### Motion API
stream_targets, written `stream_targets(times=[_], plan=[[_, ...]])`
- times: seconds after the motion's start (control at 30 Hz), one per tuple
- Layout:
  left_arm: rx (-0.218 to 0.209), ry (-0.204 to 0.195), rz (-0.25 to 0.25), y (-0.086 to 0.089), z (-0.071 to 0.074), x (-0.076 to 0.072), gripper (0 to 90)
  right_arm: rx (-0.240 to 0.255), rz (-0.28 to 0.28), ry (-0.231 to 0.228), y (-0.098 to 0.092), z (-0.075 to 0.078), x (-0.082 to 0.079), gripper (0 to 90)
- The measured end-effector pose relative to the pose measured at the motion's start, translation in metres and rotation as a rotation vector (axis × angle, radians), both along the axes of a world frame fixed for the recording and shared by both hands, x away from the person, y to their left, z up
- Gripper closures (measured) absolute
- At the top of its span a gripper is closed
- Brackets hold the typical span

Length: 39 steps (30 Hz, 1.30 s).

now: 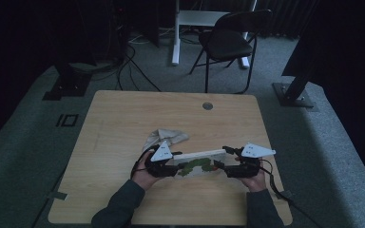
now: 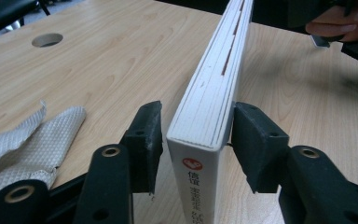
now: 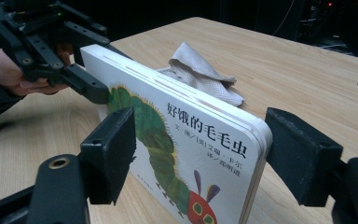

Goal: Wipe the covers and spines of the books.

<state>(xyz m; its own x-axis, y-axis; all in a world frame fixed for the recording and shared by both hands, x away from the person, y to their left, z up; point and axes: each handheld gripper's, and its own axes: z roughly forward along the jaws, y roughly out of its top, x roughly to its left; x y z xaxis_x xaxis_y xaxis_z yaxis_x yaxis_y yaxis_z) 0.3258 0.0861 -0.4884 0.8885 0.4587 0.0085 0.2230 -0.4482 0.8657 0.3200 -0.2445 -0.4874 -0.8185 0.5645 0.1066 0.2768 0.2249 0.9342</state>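
A person stands a white board book (image 1: 197,164) on its edge on the wooden counter (image 1: 123,118), one hand-held gripper at each end. The book sits near the front edge of the counter, running left to right, its caterpillar cover facing the person.

The left hand-held gripper (image 2: 196,135) reaches in level from the left, the hand (image 1: 145,173) behind it resting low on the counter with the forearm coming up from the front edge. In the left gripper view its jaws straddle the spine end of the book; the right pad (image 2: 256,140) lies against the book, while a clear gap shows between the left pad and the book, so the jaws stand apart and do not clamp.

The right hand-held gripper (image 3: 200,149) points in level from the opposite end, held by the right hand (image 1: 254,178). Its jaws flank the book's end with space showing at both pads, so they stand apart too.

A crumpled pale cloth (image 1: 166,137) lies just behind the book.
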Motion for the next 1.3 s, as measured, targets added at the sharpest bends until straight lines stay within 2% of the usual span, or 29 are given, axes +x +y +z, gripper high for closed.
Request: stream_targets(times=[0.13, 0.2, 0.33, 0.83, 1.0, 1.3], plan=[[-0.001, 0.000, 0.010, 0.001, 0.000, 0.001, 52.8, -0.007, 0.004, 0.000, -0.001, 0.000, -0.002, 27.9], [-0.016, 0.007, 0.031, 0.002, 0.000, 0.002, 52.9, -0.014, 0.009, 0.001, -0.001, 0.000, -0.003, 28.4], [-0.026, 0.015, 0.032, 0.003, 0.000, 0.004, 53.3, -0.030, 0.015, -0.008, -0.002, 0.001, -0.007, 33.4], [-0.027, 0.014, 0.035, 0.000, 0.002, 0.005, 52.5, -0.007, 0.018, -0.014, -0.009, 0.000, -0.010, 47.8], [-0.015, 0.003, 0.039, -0.003, 0.003, 0.006, 52.2, 0.009, 0.022, -0.017, -0.011, 0.001, -0.010, 48.6], [-0.026, 0.000, 0.040, -0.002, 0.002, 0.005, 51.0, 0.017, 0.029, -0.015, -0.012, 0.000, -0.009, 48.5]])
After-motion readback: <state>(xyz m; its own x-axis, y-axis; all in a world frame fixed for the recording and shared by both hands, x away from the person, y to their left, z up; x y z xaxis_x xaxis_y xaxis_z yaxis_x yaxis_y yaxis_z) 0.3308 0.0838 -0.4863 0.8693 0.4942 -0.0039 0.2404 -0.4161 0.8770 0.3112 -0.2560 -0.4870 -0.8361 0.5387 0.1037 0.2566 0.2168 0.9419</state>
